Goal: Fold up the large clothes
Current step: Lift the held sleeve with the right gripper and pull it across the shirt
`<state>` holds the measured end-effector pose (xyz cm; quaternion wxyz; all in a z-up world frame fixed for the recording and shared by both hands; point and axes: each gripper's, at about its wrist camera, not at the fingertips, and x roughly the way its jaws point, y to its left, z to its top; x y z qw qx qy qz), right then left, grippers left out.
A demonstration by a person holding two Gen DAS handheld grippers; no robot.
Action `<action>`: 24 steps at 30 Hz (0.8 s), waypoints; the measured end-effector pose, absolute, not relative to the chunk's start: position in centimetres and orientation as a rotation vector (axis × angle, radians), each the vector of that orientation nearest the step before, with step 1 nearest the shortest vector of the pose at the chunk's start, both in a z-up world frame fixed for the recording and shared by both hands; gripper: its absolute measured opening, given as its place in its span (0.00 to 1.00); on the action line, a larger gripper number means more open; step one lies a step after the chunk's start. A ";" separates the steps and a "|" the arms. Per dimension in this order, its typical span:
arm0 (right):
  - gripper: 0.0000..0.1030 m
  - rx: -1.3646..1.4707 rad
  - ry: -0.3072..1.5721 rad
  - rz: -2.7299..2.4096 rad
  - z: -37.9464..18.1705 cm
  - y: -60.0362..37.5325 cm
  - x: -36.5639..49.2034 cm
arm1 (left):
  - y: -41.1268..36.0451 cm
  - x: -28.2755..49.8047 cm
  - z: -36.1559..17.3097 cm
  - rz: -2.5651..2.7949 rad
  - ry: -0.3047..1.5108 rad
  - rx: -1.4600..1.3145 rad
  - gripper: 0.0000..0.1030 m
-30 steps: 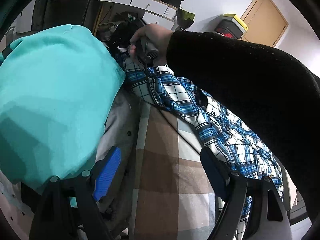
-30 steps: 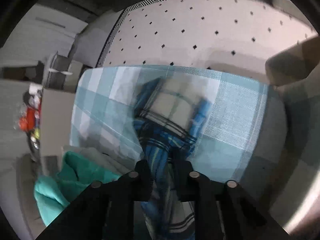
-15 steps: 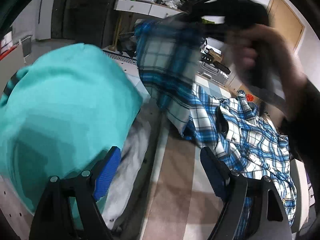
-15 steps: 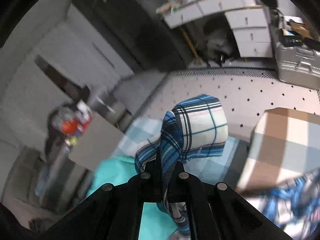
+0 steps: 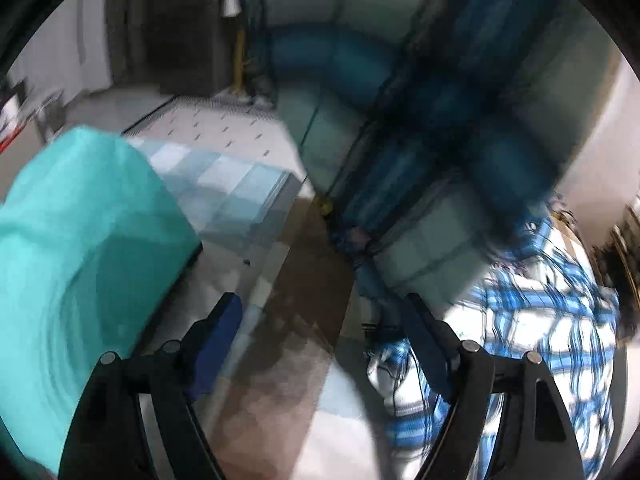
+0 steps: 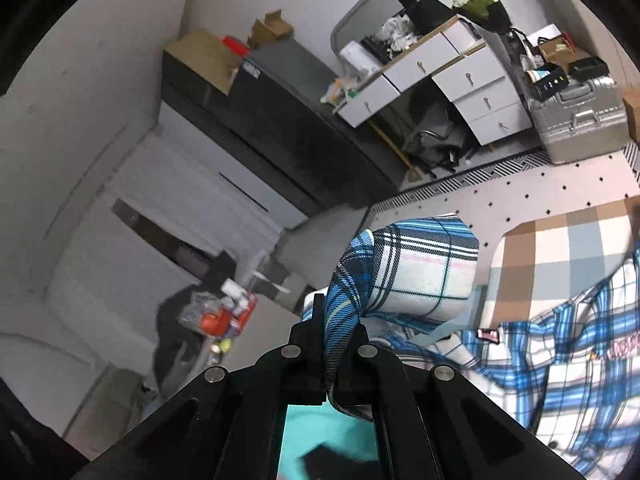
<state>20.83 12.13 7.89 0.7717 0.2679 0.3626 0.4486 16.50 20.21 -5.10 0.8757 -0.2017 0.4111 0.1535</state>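
cloth is bunching between the clenched fingers of the right gripper point(image 6: 338, 338), which is pinching a fold of the blue plaid shirt point(image 6: 416, 276) and holding it in the air while the rest is trailing down onto the checked bedspread point(image 6: 560, 240). the left gripper point(image 5: 320, 320) is hanging spread and empty over that bedspread, a folded teal garment point(image 5: 80, 248) beside it. the shirt is looking light, limp and a bit slippery; a second hold at a shoulder seam or collar would probably be spreading it flat.
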 end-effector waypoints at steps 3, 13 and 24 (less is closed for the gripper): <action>0.01 0.606 0.705 0.968 8.3 10.3 20.2 | 20.4 17.4 -5.5 0.374 0.858 -0.432 0.76; 0.02 0.634 0.457 0.800 8.6 0.0 16.1 | 23.8 16.5 -7.2 0.535 0.848 -0.575 0.76; 0.02 0.640 0.519 0.826 9.7 0.5 18.1 | 14.3 15.6 -3.9 0.286 0.863 -0.258 0.76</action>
